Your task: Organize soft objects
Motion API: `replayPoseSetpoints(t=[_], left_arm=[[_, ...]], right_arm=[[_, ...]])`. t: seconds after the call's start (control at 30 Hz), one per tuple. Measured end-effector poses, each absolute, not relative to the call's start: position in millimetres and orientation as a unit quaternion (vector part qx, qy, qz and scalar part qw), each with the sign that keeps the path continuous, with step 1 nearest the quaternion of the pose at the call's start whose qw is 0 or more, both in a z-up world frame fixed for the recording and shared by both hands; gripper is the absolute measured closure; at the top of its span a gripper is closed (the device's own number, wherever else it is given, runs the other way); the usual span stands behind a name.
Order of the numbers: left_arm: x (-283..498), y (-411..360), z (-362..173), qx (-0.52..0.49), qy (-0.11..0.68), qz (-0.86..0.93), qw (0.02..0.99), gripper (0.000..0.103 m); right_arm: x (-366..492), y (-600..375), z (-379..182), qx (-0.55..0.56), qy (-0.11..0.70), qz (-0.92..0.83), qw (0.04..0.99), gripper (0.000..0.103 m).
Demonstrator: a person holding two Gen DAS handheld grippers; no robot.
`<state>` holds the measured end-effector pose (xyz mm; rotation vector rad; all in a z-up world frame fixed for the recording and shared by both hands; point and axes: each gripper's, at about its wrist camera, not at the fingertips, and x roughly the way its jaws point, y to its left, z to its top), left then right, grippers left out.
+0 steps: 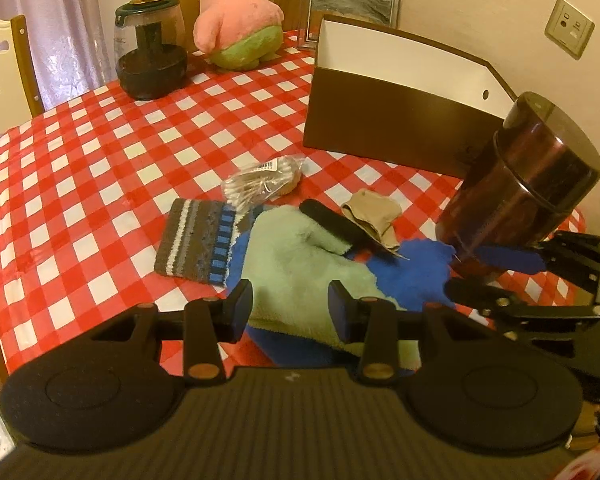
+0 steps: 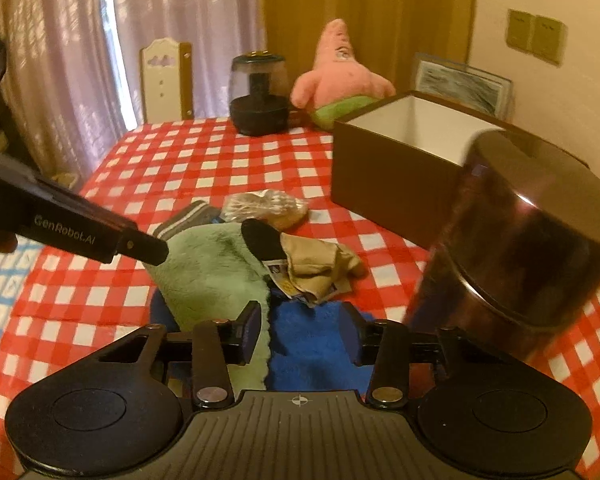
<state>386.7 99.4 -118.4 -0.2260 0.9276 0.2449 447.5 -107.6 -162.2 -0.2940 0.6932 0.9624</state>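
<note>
A pale green fluffy cloth (image 1: 300, 256) lies on a blue cloth (image 1: 412, 268) on the checked table. My left gripper (image 1: 290, 308) hangs open just over the green cloth, its pads apart from it. My right gripper (image 2: 302, 332) is open astride the blue cloth (image 2: 312, 344), beside the green cloth's edge (image 2: 212, 276); its fingers (image 1: 472, 294) reach in from the right in the left wrist view. A striped sock (image 1: 192, 240), a black sock (image 1: 332, 220) and a tan sock (image 1: 374, 216) lie around the cloths. An open brown box (image 1: 380, 120) stands behind.
A dark brown jar (image 2: 520, 248) stands close on the right, next to my right gripper. A bag of cotton swabs (image 1: 264, 184) lies behind the socks. A pink plush (image 1: 236, 20), a dark glass appliance (image 1: 152, 48) and a picture frame (image 1: 352, 4) stand at the far edge.
</note>
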Motion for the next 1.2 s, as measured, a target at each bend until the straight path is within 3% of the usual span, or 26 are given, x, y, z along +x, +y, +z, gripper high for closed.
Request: replayPoseSetpoints(t=[0.3,0.63,0.7,0.77,1.2], left_arm=[[398.3,107.0,-128.8,-0.110,0.448,0.116,0.880,0.066],[400.1,116.9,-138.1,-0.119,0.455,0.119,0.874,0.065],[399.4,117.9,-139.6,-0.119,0.455,0.118,0.874,0.064],[398.6,118.0,-140.7,-0.117,0.455,0.117,0.875,0.063],[402.5,116.1,-158.1,-0.104,0.464,0.116,0.872,0.060]], right_arm=[[449.5,-65.4,-185.1,-0.204,0.285,0.471,0.810,0.077],[452.1,-36.7,-208.6,-0.253,0.264,0.468,0.804,0.087],[452.0,-34.7,-211.1,-0.258,0.260,0.467,0.805,0.098],[451.3,-34.7,-212.0,-0.264,0.253,0.467,0.805,0.102],[433.9,-67.1,-181.4,-0.217,0.234,0.484,0.815,0.103]])
